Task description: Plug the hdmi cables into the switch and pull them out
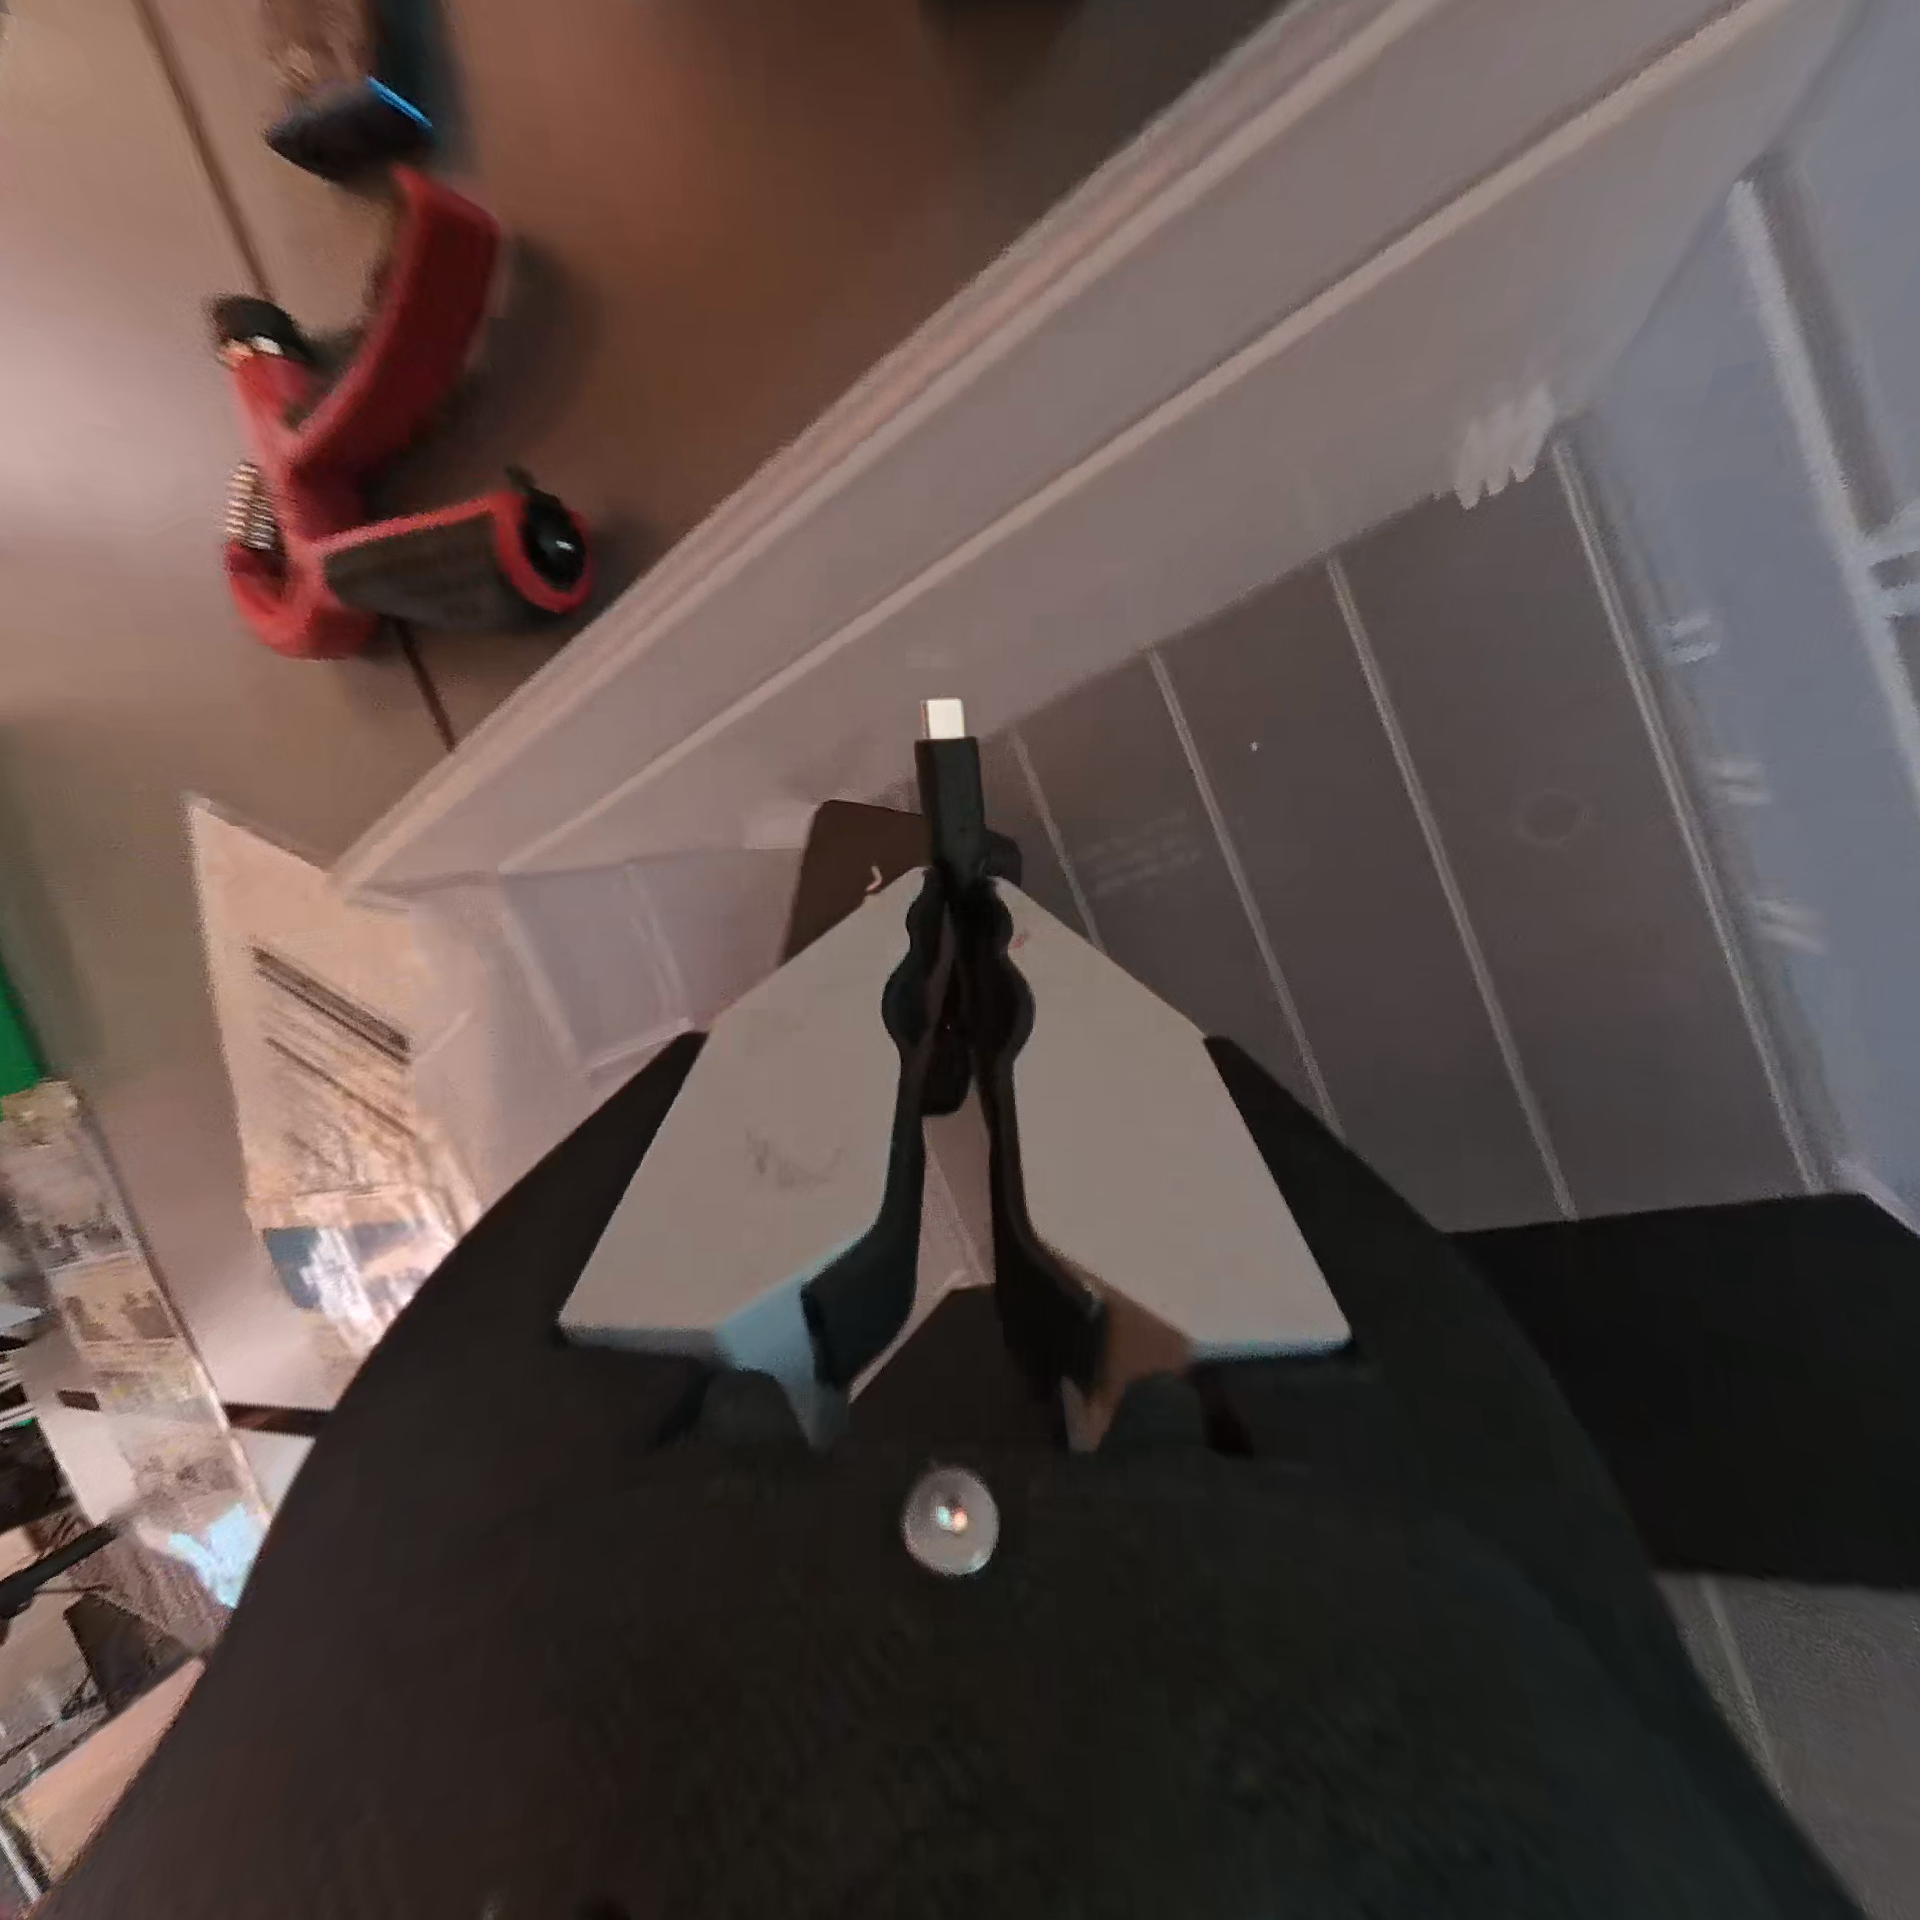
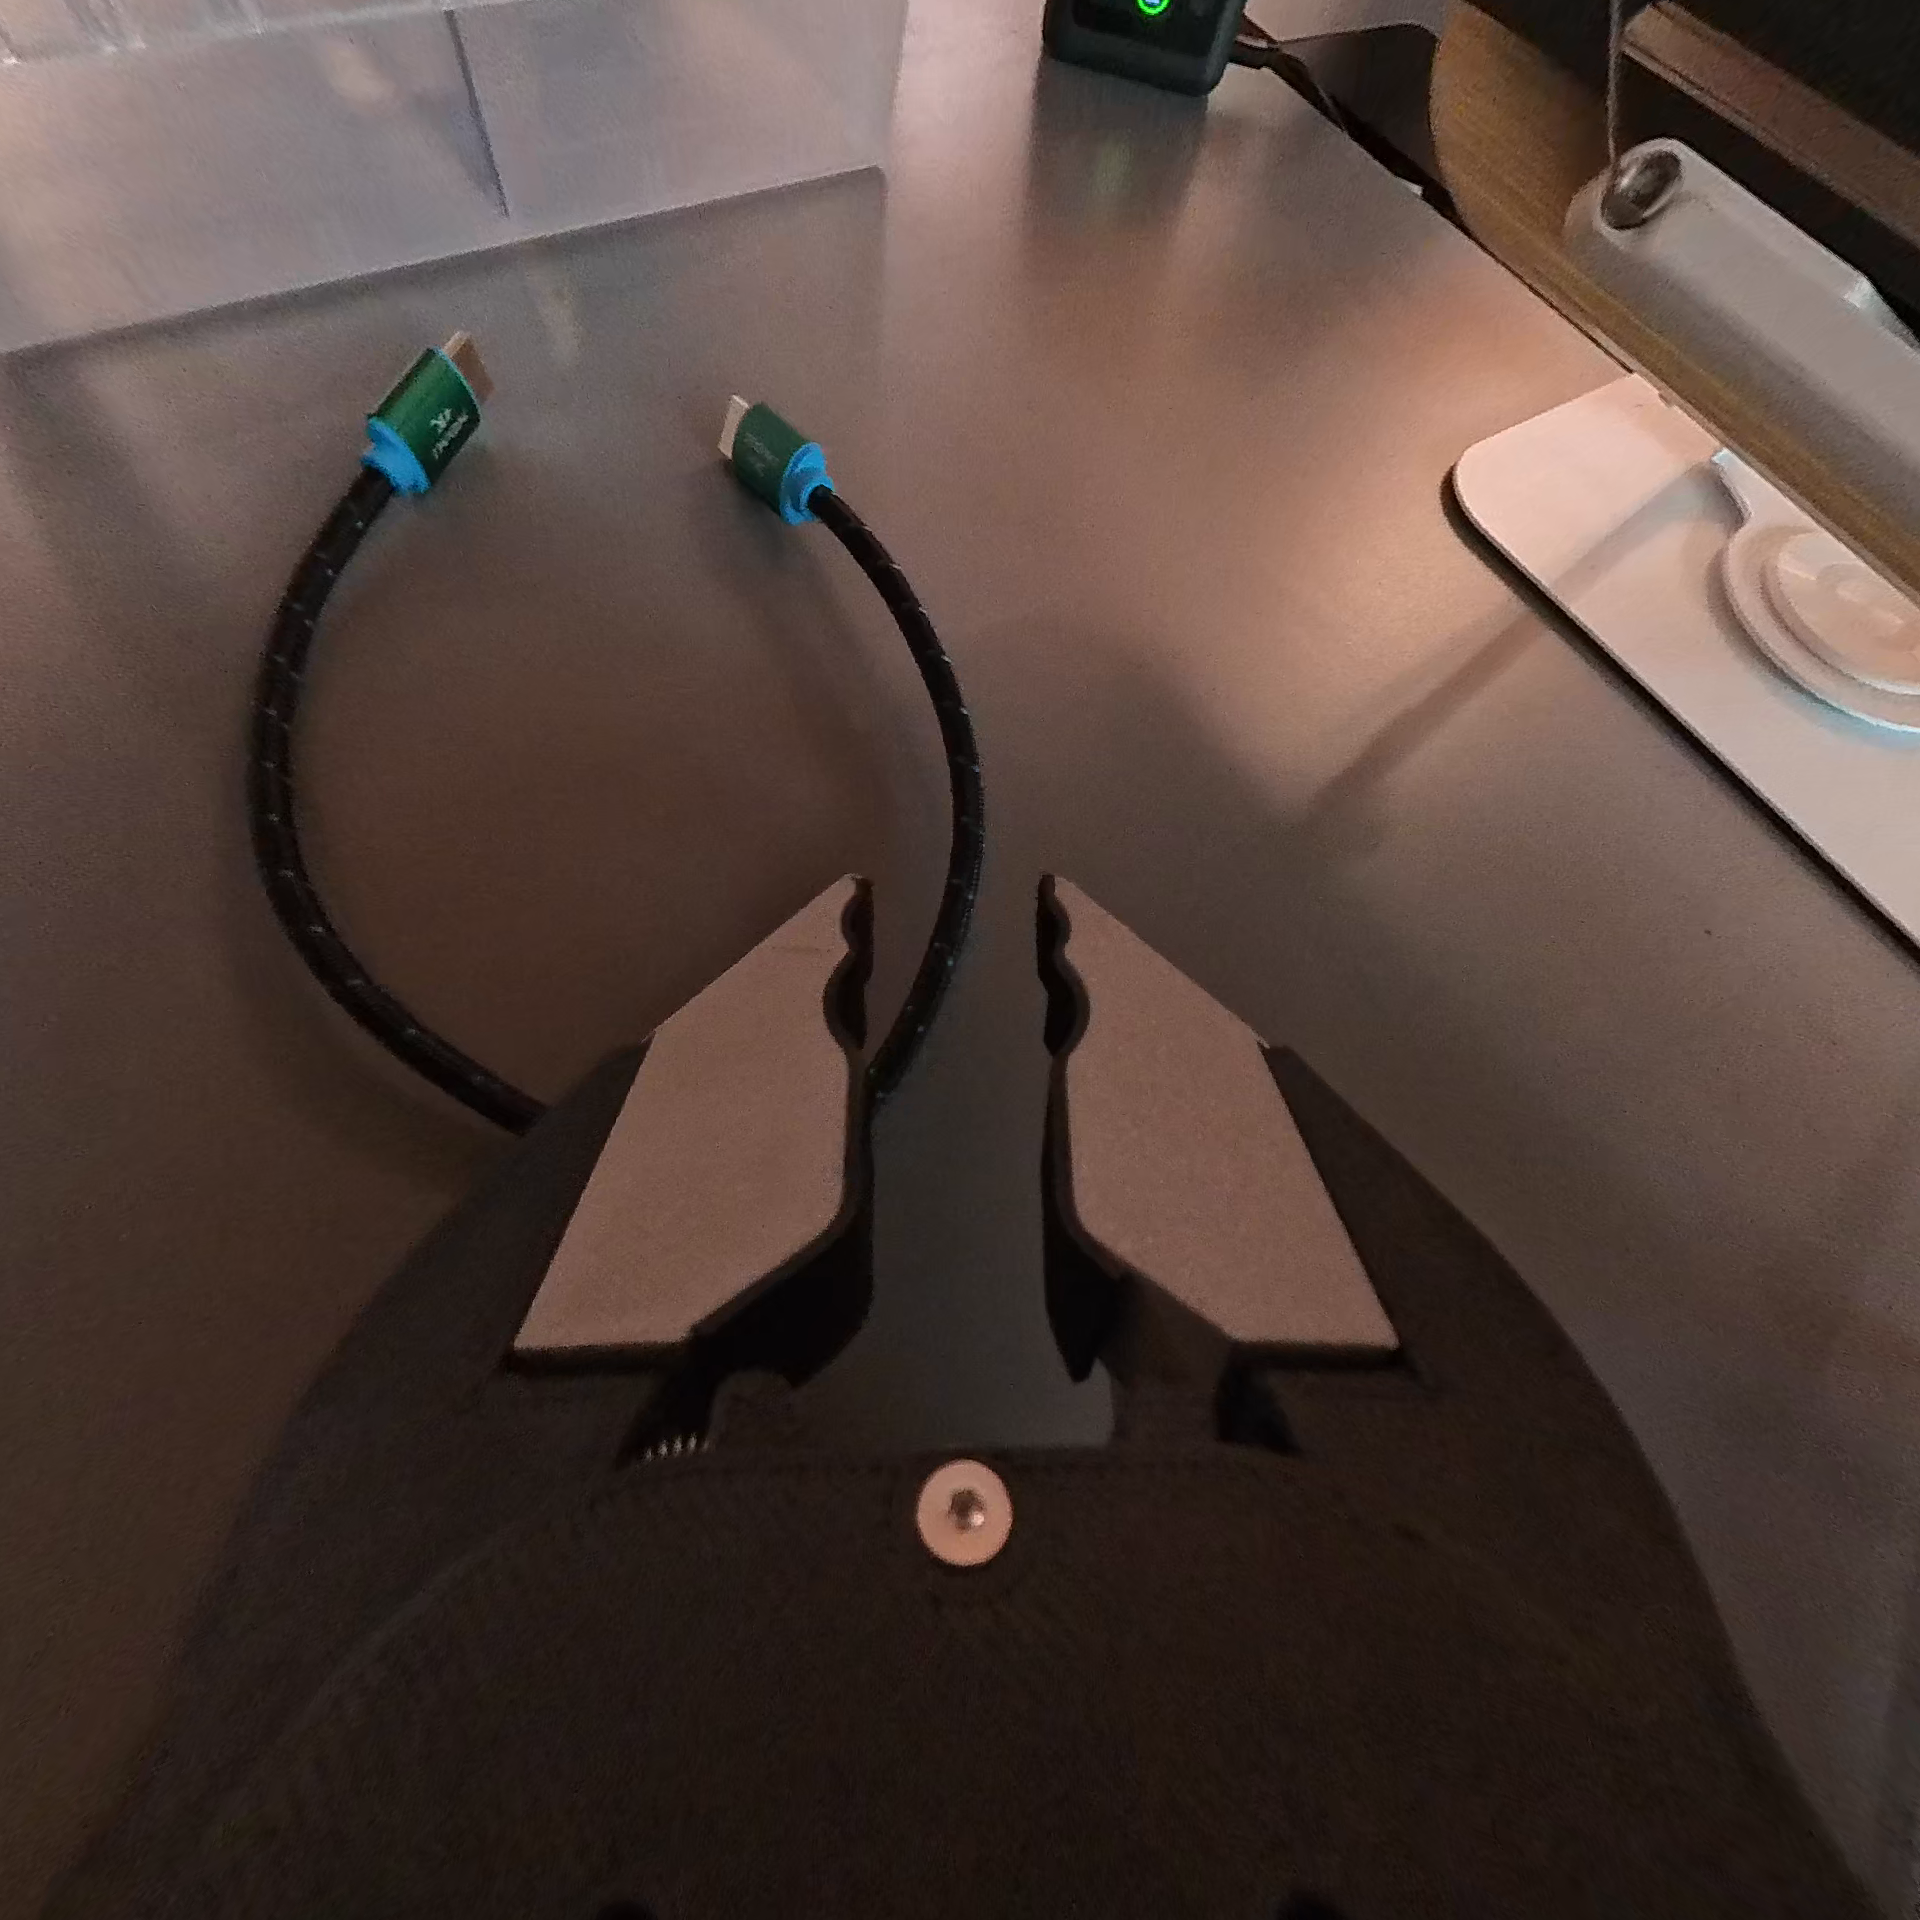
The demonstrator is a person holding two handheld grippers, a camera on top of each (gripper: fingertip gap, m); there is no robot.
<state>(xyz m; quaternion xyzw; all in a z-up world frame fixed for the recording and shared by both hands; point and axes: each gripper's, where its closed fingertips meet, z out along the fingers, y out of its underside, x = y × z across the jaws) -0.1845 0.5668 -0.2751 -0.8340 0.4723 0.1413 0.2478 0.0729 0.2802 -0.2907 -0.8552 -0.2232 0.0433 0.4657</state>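
Observation:
In the left wrist view my left gripper (image 1: 961, 883) is shut on a small black cable plug (image 1: 948, 790). Its silver tip sticks out past the fingertips towards a clear plastic box (image 1: 1351, 831). A dark flat object (image 1: 847, 862) lies just behind the fingertips. In the right wrist view my right gripper (image 2: 956, 894) is open above the table. A black braided cable (image 2: 961, 748) lies on the table in a U shape and runs between the fingers without being pressed. Its two green connectors with blue collars (image 2: 431, 410) (image 2: 769, 457) lie free, pointing away from me.
A clear plastic box (image 2: 312, 156) stands behind the connectors. A dark device with a green light (image 2: 1143, 31) sits at the far edge. A white stand base (image 2: 1662, 582) lies to the right. A red clamp-like tool (image 1: 384, 468) and a paper leaflet (image 1: 312, 1039) show in the left wrist view. The gap from one gripper's tips to the other's is roughly 40 cm.

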